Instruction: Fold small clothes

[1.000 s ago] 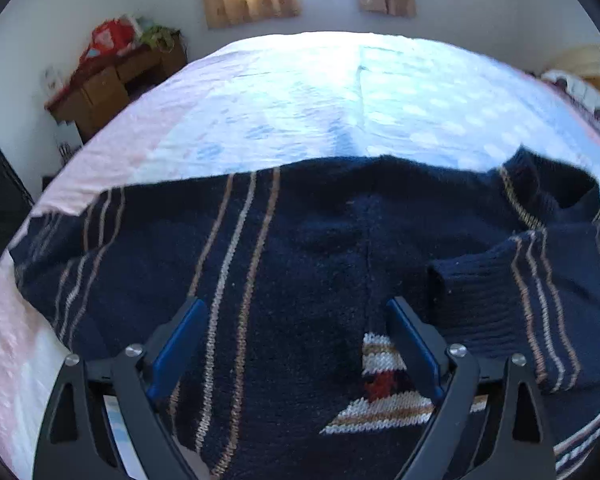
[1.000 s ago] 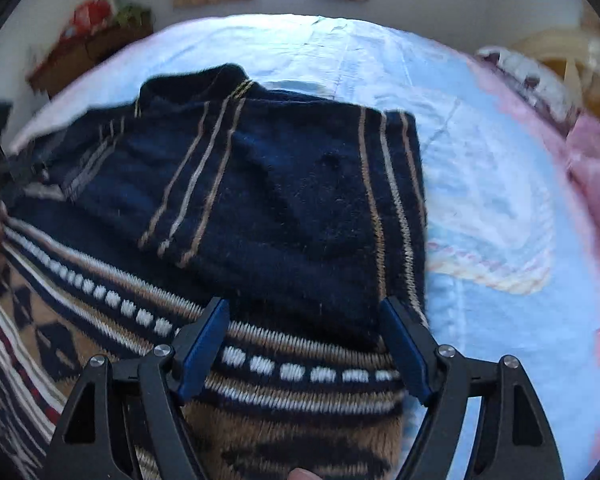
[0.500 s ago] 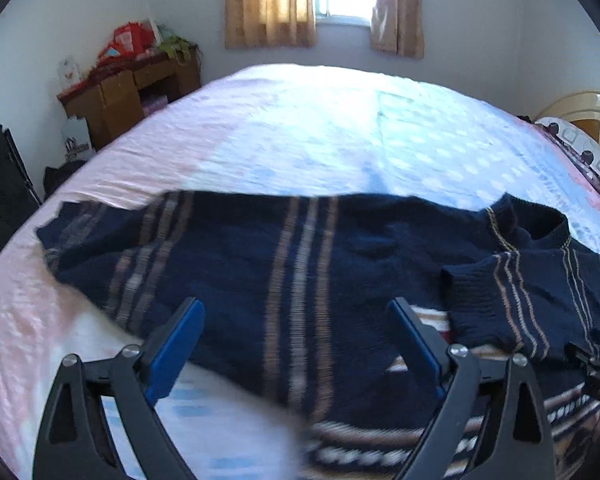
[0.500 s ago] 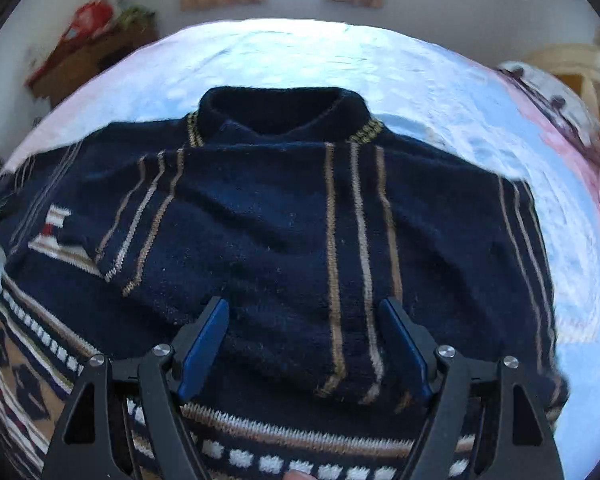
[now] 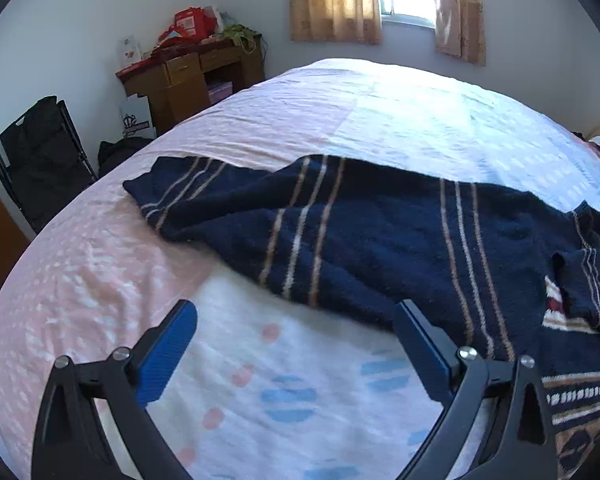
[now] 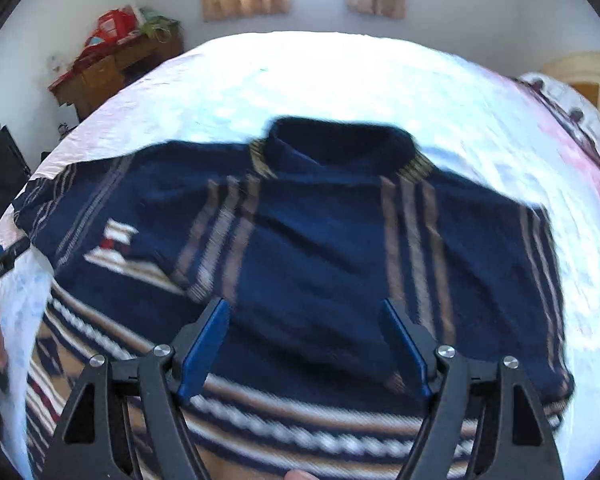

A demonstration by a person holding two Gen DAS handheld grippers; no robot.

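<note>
We have the navy sweater [image 6: 324, 240] lying flat on the bed [image 5: 400, 120], its collar toward the far wall and the window. Tan and white stripes run down its body and sleeves, and a patterned band of tan, white and navy crosses the hem nearest us. From the right wrist view, one sleeve [image 6: 204, 248] is folded in across the chest, beside a small red and white motif. From the left wrist view, the other sleeve [image 5: 188, 196] stretches out sideways over the pink part of the bedcover, its cuff well away from the body.

Our right gripper [image 6: 304, 316] hangs over the lower middle of the sweater, its blue-padded jaws set moderately apart with only the knit seen beneath them; we cannot tell whether the tips touch the fabric. Our left gripper [image 5: 296, 320] is over the bare bedcover just beside the sweater's edge, its jaws opening to nearly their widest, with nothing between them.

Beyond the bed, a wooden desk [image 5: 192, 80] piled with red bags stands against the wall, a black folding chair [image 5: 40, 152] sits beside it, and tan curtains [image 5: 332, 0] frame the bright window.
</note>
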